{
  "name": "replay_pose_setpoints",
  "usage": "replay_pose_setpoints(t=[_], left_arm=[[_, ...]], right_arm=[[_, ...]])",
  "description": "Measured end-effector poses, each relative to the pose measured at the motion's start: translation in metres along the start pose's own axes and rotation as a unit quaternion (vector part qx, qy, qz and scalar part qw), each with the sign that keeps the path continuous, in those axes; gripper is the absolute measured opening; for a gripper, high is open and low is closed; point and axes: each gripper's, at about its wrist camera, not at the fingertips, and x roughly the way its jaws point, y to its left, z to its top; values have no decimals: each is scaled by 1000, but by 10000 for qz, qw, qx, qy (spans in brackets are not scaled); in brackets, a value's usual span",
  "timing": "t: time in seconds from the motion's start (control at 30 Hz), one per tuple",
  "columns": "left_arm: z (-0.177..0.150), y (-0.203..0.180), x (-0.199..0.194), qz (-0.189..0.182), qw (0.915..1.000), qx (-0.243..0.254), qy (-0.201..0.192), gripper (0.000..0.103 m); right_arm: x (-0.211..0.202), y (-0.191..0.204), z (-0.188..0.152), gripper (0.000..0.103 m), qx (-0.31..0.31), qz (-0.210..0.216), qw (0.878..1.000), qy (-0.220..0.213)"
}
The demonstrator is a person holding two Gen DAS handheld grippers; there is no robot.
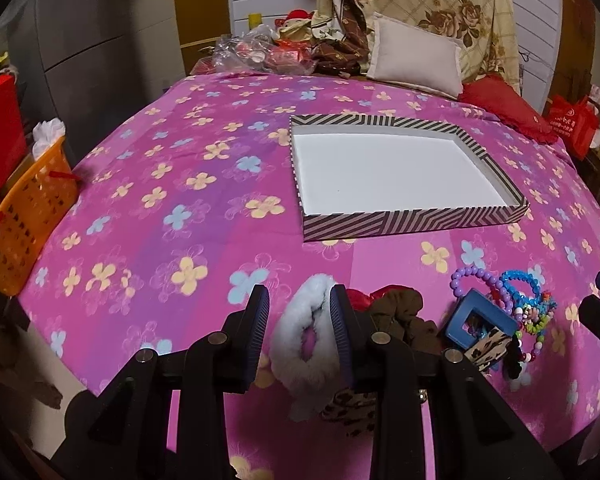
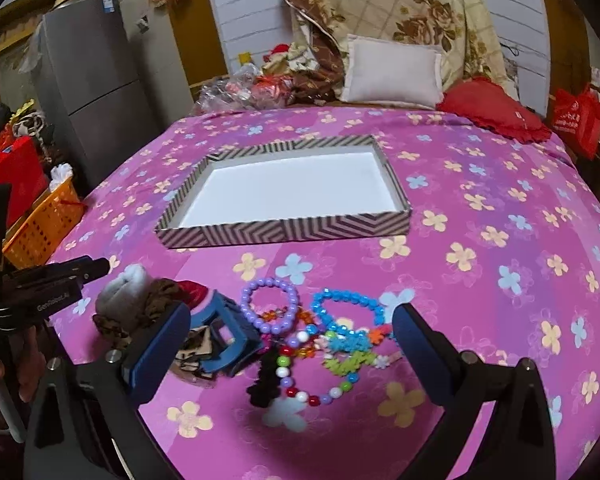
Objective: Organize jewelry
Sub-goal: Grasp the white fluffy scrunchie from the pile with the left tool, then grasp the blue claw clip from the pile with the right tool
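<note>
A striped shallow box [image 1: 416, 222] with a white inside lies open on the pink flowered bedspread; it also shows in the right wrist view [image 2: 284, 232]. My left gripper [image 1: 299, 312] is open around a white fluffy scrunchie [image 1: 300, 332], one finger on each side. Beside it lie a brown scrunchie [image 1: 400, 308], a blue square hair clip [image 1: 476, 316] and bead bracelets [image 1: 512, 292]. My right gripper [image 2: 292, 328] is open, low over the pile: a purple bead bracelet [image 2: 270, 304], a blue bead bracelet [image 2: 348, 304], the blue clip [image 2: 224, 336] and a multicolour bead bracelet [image 2: 312, 380].
An orange basket [image 1: 28, 216] stands off the bed's left edge. A white pillow [image 1: 416, 54], a red cushion [image 1: 504, 108] and a heap of bags and bedding lie at the far end. A grey fridge [image 2: 96, 92] stands at the left.
</note>
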Motion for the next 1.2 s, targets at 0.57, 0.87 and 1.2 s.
replay_pose_setpoints(t=[0.57,0.87,1.2], left_arm=[[-10,15,-7,-12,10000,-56,-52,33],[-22,41,-5,-206,9994,-223,176,33],[-21,56,9,-673,9953,-521,469,33]], right_arm=[[4,22,-10,103,-258,140,9993,246],[7,25,-15,95,-260,270,9986,371],[14,50,-15,94,-694,388,9959,423]])
